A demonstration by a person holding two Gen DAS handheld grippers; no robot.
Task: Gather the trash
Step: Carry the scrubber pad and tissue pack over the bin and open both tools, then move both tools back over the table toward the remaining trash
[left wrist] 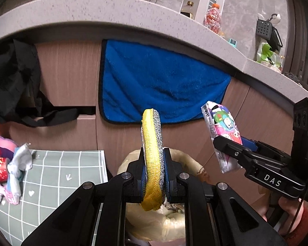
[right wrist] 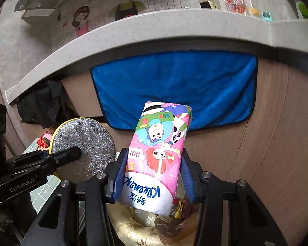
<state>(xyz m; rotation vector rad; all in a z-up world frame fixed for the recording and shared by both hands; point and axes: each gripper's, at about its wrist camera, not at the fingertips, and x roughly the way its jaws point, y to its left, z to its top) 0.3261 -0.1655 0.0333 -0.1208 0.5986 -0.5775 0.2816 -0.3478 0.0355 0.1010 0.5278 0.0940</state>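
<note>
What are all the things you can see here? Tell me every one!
scrub pad: one, yellow and silver, clamped in the left tongs
tissue pack: one, pink cartoon print, clamped in the right tongs
trash bag: one, pale yellow, open below both
blue towel: one, hanging on the cabinet
black cloth: one, hanging left of the towel
bottles: two, on the counter
checked mat: one, grey-green, on the left
left tongs: black, shut
right tongs: black, shut
</note>
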